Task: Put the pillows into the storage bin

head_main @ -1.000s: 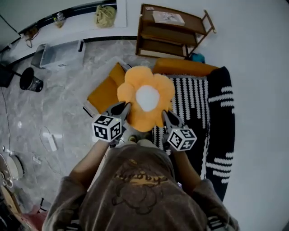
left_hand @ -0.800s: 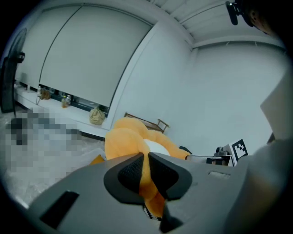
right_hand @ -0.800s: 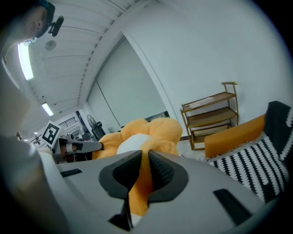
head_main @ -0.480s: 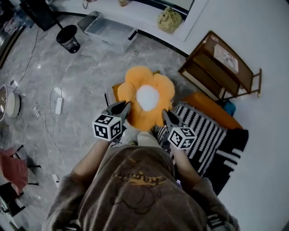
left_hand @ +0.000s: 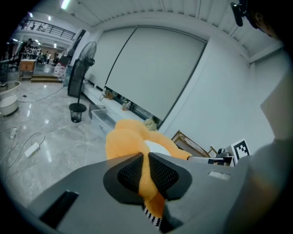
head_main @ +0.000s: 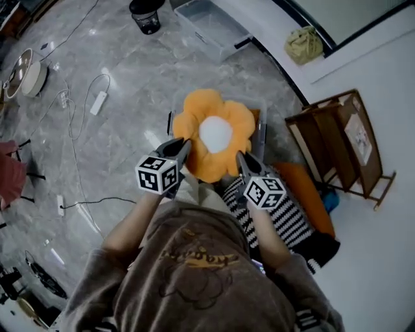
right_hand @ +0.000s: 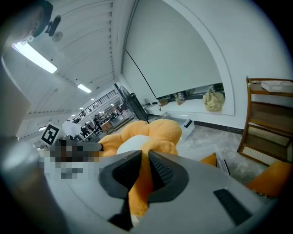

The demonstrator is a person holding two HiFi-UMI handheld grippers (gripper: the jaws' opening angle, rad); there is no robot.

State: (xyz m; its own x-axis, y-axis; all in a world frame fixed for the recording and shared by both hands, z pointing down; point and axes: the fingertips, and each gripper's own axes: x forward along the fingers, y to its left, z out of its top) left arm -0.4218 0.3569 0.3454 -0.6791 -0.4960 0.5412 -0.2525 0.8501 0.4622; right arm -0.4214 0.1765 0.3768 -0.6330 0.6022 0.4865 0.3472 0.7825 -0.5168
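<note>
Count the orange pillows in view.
3: the flower pillow gripped by left gripper and right gripper; one mostly hidden in the bin beneath; one beside the striped cushion. More may be hidden.

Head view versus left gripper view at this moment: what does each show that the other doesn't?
Only the head view: the person's brown shirt, the right gripper pinching the right edge of the flower pillow, and the clear bin beneath the pillow. Only the left gripper view: a standing fan, and the left gripper seen close up, shut on a fold of orange plush. Both: the pillow, the black waste bin and the wooden rack.
</note>
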